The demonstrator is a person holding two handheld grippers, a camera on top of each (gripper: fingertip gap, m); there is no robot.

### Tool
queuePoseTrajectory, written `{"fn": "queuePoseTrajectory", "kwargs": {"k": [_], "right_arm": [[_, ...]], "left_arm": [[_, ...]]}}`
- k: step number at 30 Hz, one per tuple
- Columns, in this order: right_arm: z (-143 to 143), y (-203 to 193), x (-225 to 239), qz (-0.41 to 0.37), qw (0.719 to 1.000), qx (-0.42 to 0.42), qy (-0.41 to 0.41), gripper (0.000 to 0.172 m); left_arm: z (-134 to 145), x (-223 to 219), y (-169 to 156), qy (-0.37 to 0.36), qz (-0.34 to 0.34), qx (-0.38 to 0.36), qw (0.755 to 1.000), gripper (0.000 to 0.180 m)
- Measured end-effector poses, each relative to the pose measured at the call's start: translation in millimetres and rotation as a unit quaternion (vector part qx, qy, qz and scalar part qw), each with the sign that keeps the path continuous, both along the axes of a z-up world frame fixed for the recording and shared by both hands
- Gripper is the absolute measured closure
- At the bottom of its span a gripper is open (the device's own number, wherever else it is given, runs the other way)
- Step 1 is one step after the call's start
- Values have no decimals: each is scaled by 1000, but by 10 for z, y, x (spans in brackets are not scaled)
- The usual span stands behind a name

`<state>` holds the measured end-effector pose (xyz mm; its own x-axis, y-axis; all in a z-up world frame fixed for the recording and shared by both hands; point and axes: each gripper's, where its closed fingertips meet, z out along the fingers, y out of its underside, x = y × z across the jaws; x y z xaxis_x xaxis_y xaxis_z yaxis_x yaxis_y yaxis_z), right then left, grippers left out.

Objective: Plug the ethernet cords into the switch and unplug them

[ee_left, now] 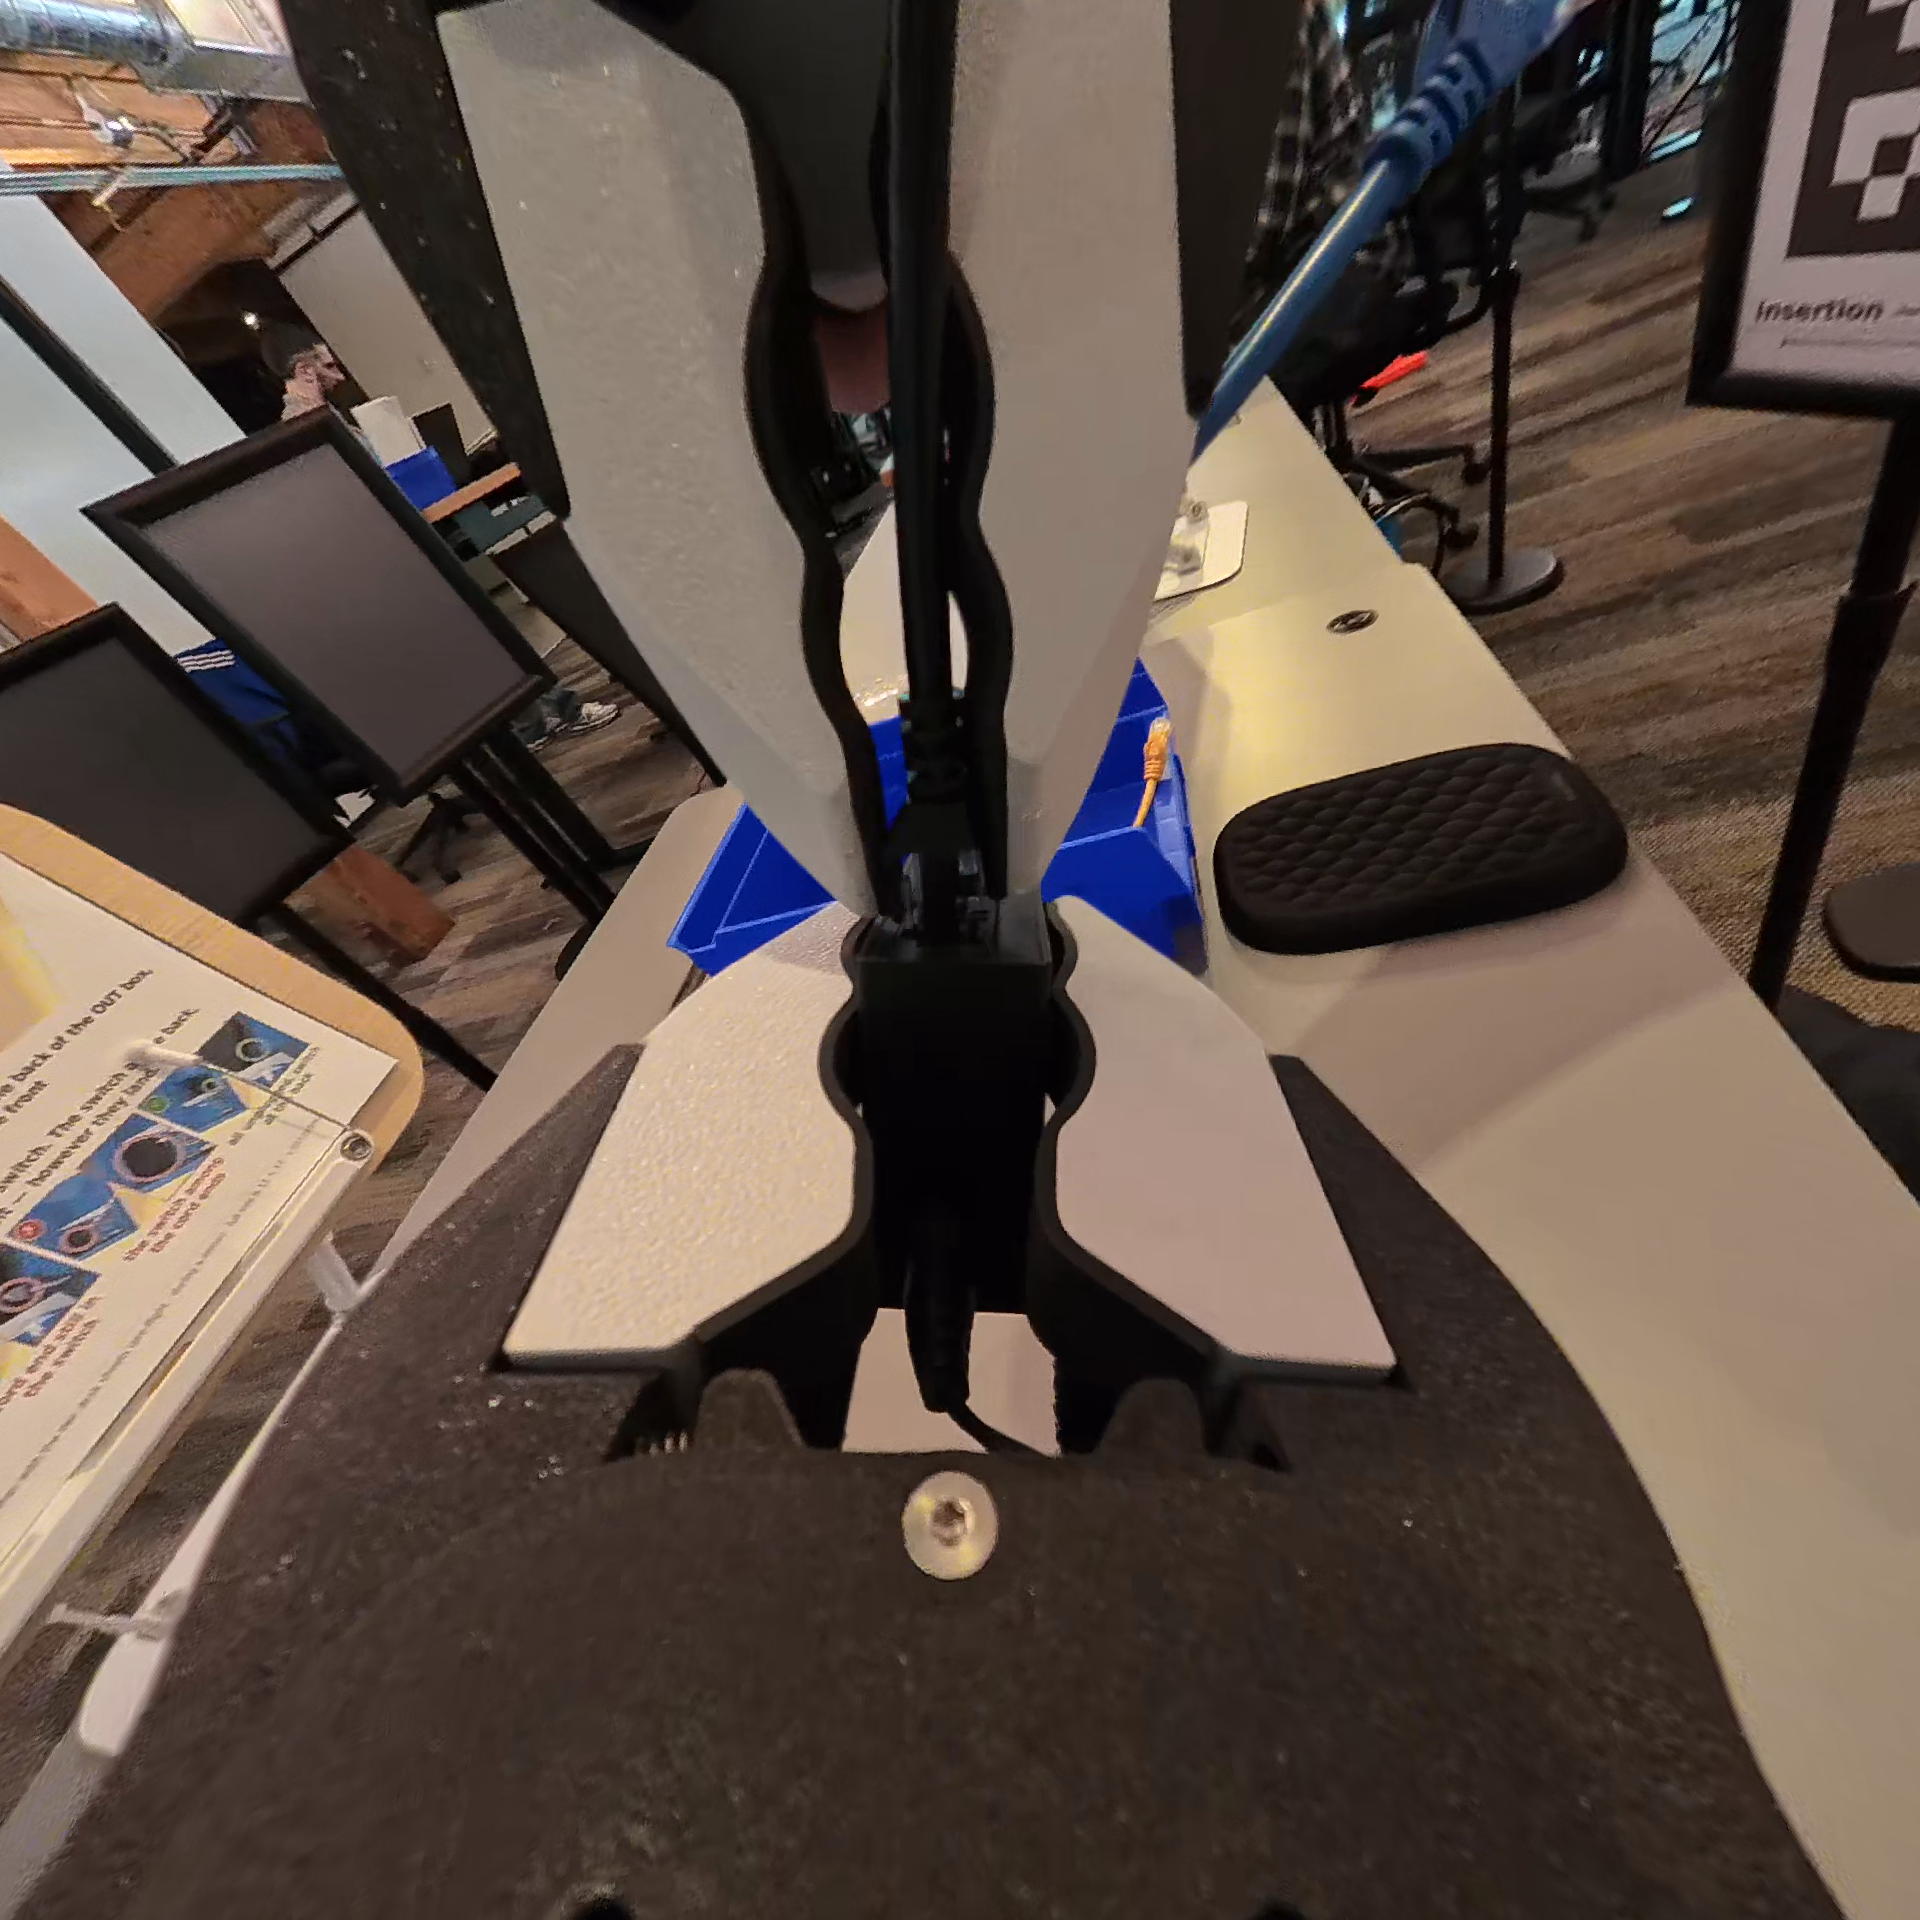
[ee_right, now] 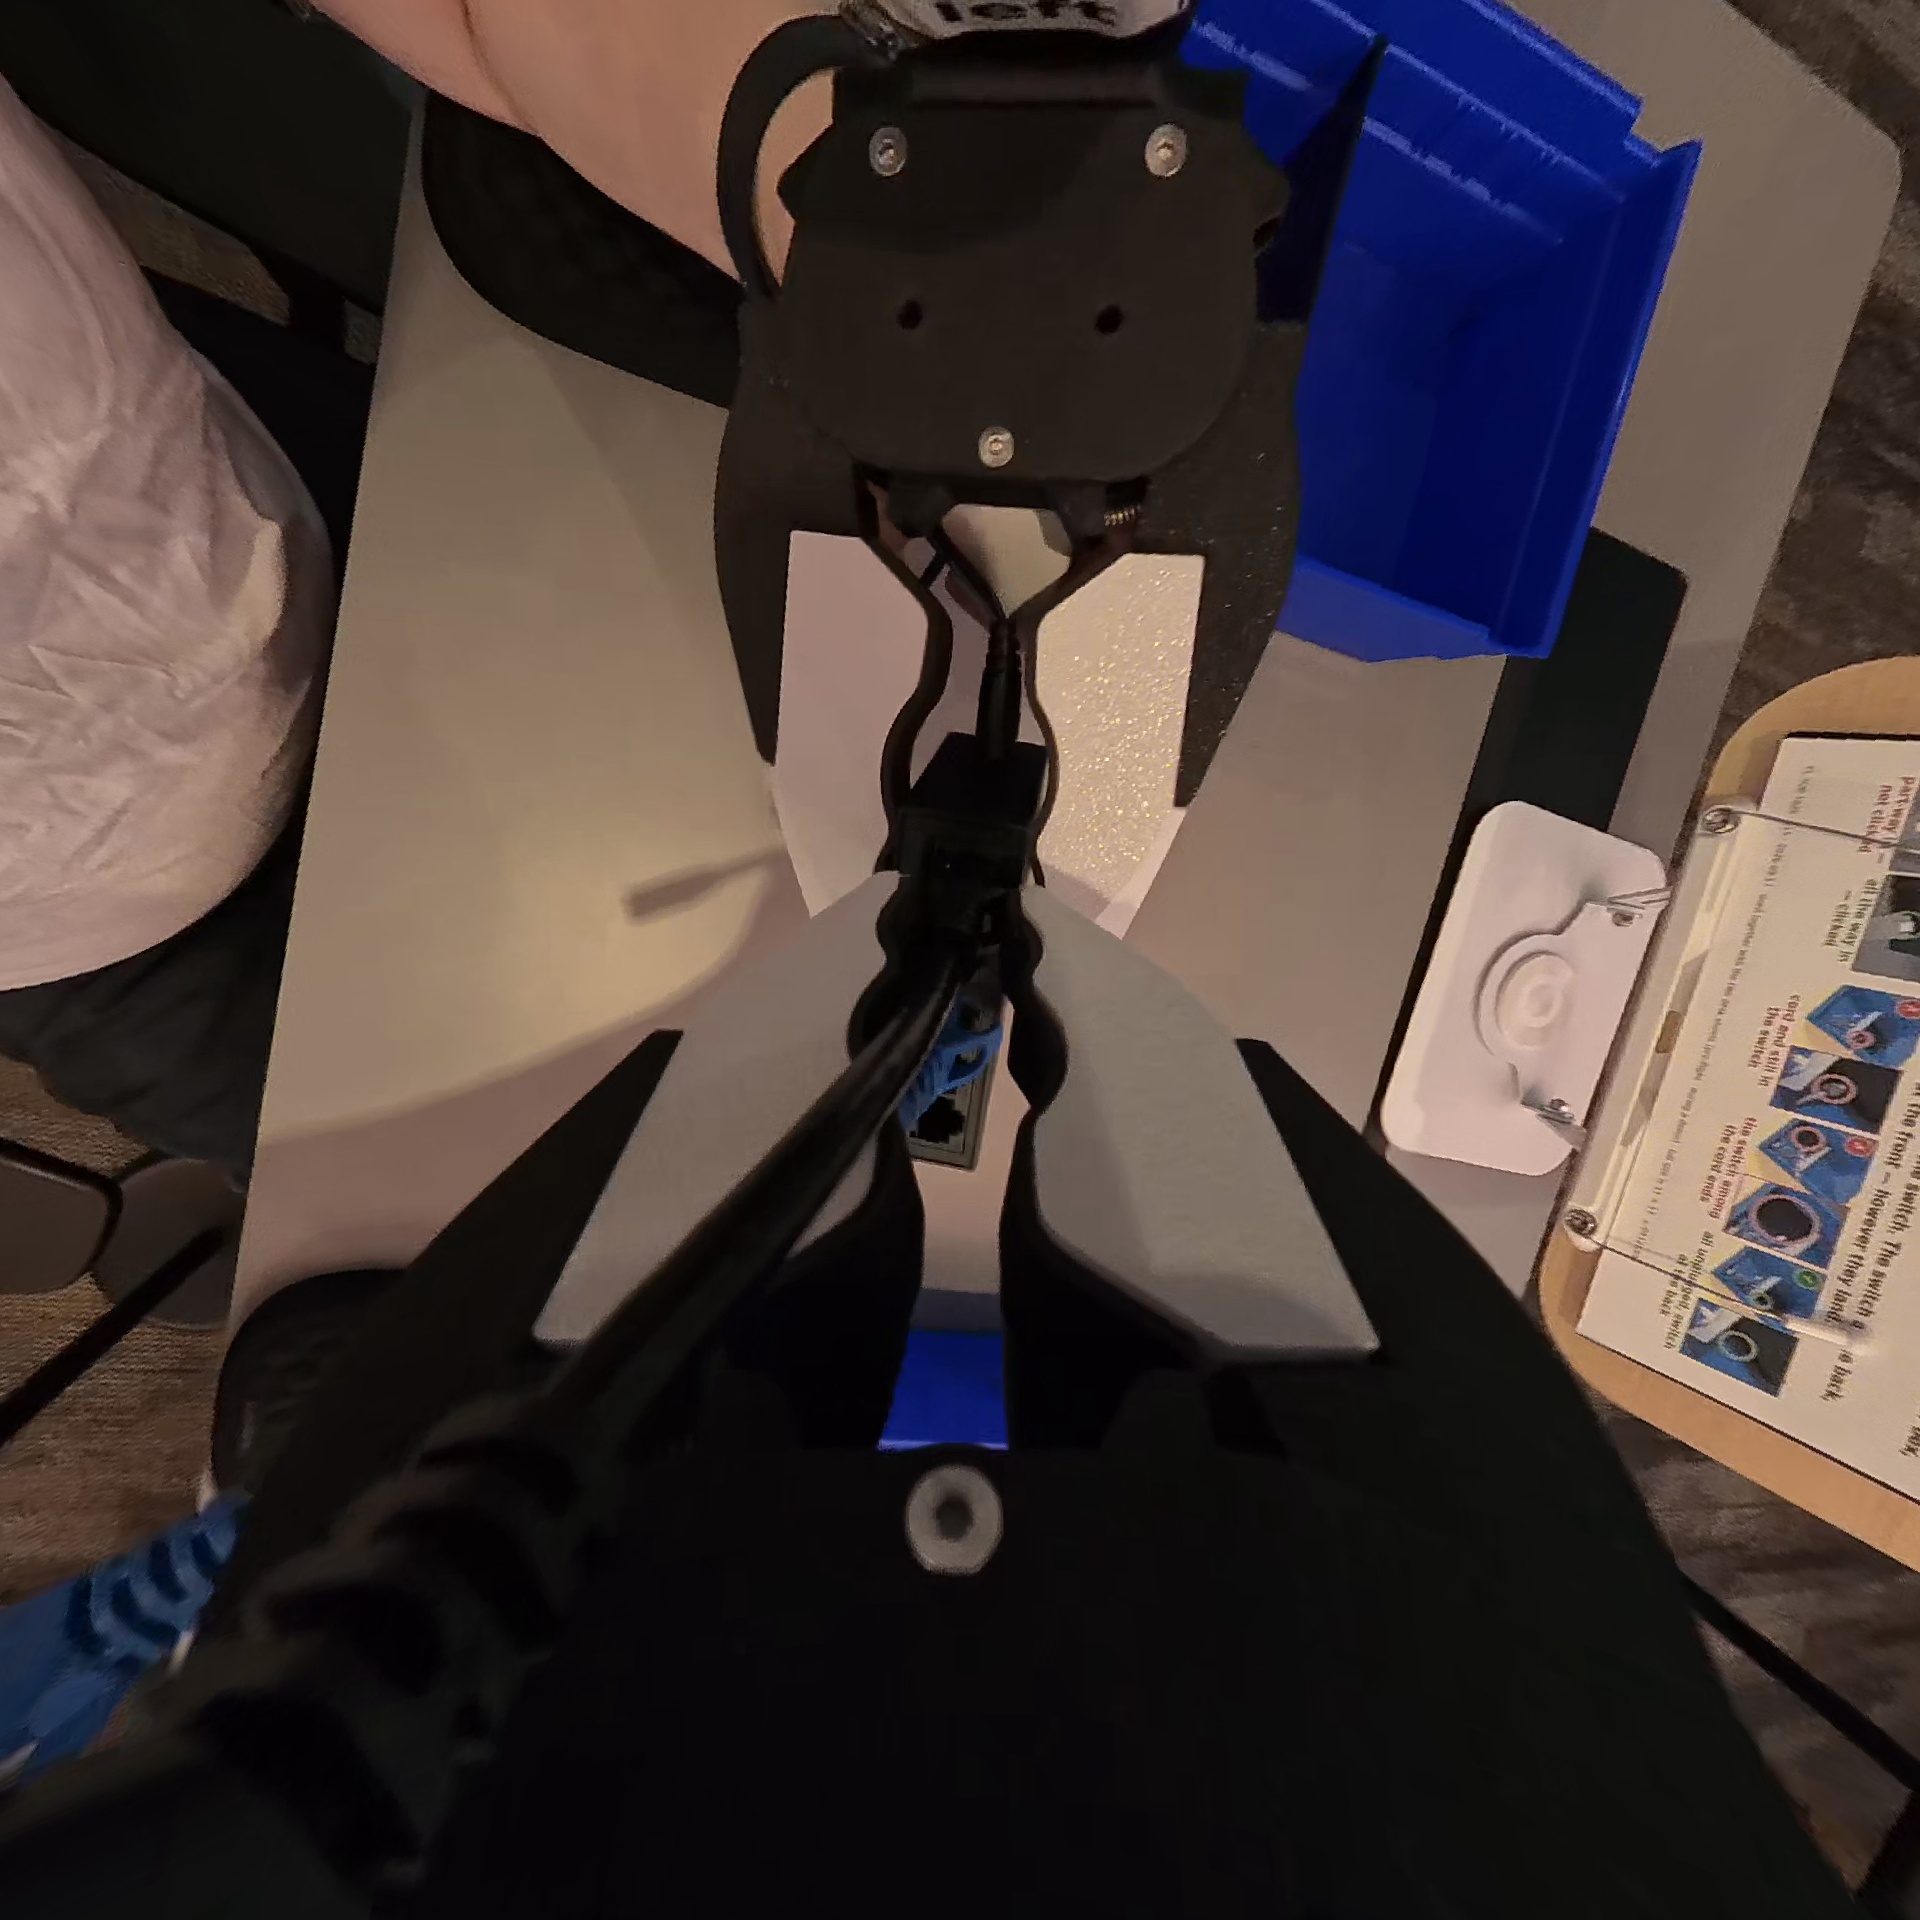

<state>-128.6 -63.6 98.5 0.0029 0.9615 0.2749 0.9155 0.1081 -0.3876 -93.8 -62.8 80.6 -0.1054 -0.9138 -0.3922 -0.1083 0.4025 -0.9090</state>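
My left gripper (ee_left: 956, 935) is shut on a small black switch (ee_left: 951, 1060) and holds it above the grey table (ee_left: 1455, 1039). A thin black cord leaves the switch's rear. In the right wrist view the left gripper (ee_right: 966, 831) holds the switch (ee_right: 977, 790) from the far side. My right gripper (ee_right: 956, 920) meets it head-on, its fingers closed on a black ethernet plug (ee_right: 945, 904) at the switch's near face. The plug's black cable (ee_right: 727, 1216) runs back to the lower left. A blue plug boot (ee_right: 956, 1060) shows between my right fingers, nearer the camera. The right gripper (ee_left: 940, 883) also shows in the left wrist view.
A blue bin (ee_left: 1122, 862) holding an orange plug (ee_left: 1153, 758) stands behind the switch. A black padded rest (ee_left: 1413, 842) lies to its right. A blue cable (ee_left: 1340, 239) hangs at upper right. An instruction sheet (ee_right: 1787, 1091) and a white holder (ee_right: 1507, 987) lie alongside. Both grippers' tips are close together, under 4 cm apart.
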Motion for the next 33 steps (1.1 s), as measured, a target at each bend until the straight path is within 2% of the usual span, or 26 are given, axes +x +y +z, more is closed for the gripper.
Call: {"fn": "queuePoseTrajectory", "kwargs": {"k": [6, 17, 24, 29, 33], "right_arm": [[-74, 11, 67, 9, 1000, 19, -1, 159], [-29, -72, 91, 44, 997, 54, -15, 159], [-20, -99, 107, 32, 997, 65, -33, 159], [-16, -105, 132, 43, 993, 76, -82, 158], [20, -127, 116, 49, 994, 68, -66, 158]], "left_arm": [[-96, 47, 71, 22, 44, 60, 997, 150], [-42, 60, -5, 1, 35, 75, 997, 150], [-49, 62, 8, 18, 70, 105, 992, 150], [-46, 72, 38, 20, 98, 134, 986, 150], [-12, 61, 4, 16, 89, 124, 988, 150]]}}
